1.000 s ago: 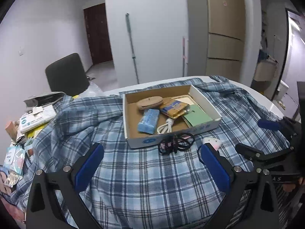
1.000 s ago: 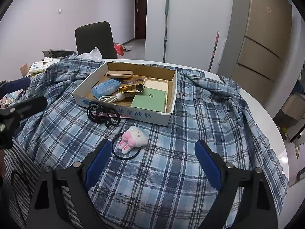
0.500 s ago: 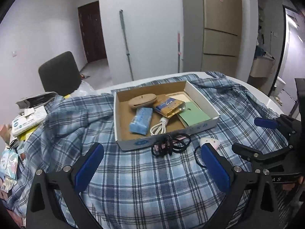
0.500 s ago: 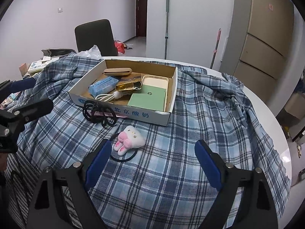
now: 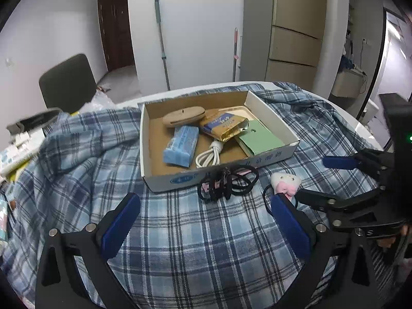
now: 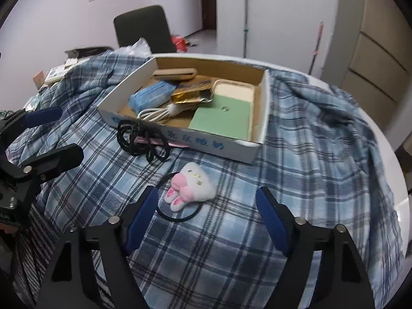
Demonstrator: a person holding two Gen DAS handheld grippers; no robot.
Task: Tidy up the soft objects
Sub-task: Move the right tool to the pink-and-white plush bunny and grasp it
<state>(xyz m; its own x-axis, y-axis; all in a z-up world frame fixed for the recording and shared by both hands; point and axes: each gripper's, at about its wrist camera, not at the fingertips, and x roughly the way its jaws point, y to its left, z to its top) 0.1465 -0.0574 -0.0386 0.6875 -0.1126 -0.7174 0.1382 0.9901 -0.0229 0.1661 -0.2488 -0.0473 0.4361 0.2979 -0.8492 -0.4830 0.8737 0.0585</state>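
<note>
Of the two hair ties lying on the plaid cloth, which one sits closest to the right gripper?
The bunny hair tie, with its white-and-pink plush charm, lies just ahead of the right gripper; the plain black hair ties rest farther off against the cardboard box.

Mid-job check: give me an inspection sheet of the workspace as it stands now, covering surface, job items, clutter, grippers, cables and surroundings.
Surface: round white table draped with a rumpled blue plaid cloth.
Job's things: plush bunny hair tie on the cloth near the box's front wall; black hair ties bunched against that wall.
Clutter: cardboard box holds a blue packet, gold pouch, green card, tan case; papers at the table's left edge.
Grippers: left gripper open, empty; right gripper open, empty, bunny just ahead of it.
Cables: white cable coiled in the box.
Surroundings: black chair, mop, dark door, cabinet.
</note>
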